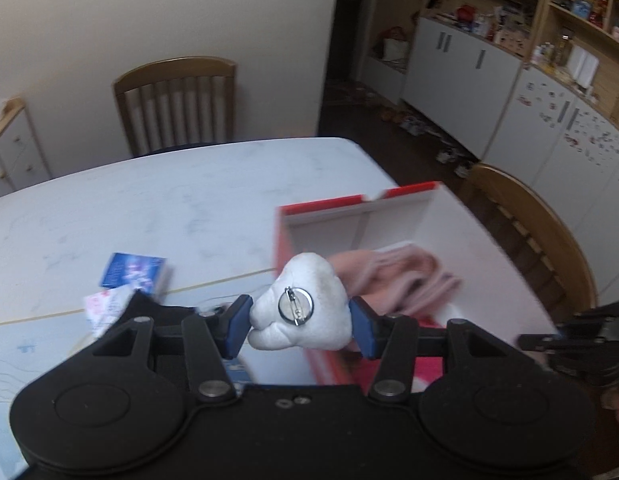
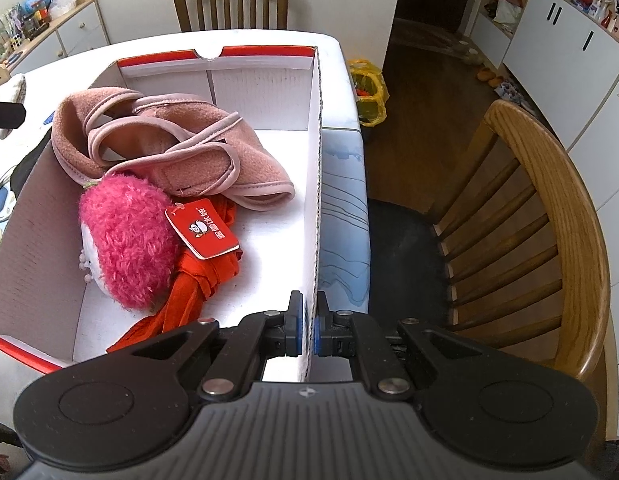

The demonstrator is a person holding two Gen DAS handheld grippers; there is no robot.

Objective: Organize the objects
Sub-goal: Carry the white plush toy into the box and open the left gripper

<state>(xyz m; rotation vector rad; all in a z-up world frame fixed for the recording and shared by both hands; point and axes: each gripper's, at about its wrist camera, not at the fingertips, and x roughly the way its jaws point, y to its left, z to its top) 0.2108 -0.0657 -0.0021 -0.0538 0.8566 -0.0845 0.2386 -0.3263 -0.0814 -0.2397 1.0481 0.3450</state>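
While the left gripper (image 1: 300, 322) clamps a white plush brooch (image 1: 301, 308), the right gripper (image 2: 308, 328) pinches the box wall (image 2: 315, 200).

Left pads press both sides of the plush, pin-back facing the camera, box (image 1: 349, 216) beyond the jaws. Right jaws stand nearly together on the wall edge; pink garment (image 2: 169, 140), pink fuzzy toy (image 2: 125, 240) and red cloth (image 2: 201, 272) lie inside, left of the jaws.

A wooden chair (image 2: 521, 216) stands just beside the table's edge, and a second chair (image 1: 177, 100) stands at the far end against the wall. White cabinets (image 1: 461, 68) line the room beyond, their shelves crowded with small items. A yellow bag (image 2: 369, 92) sits on the dark floor (image 2: 429, 80).
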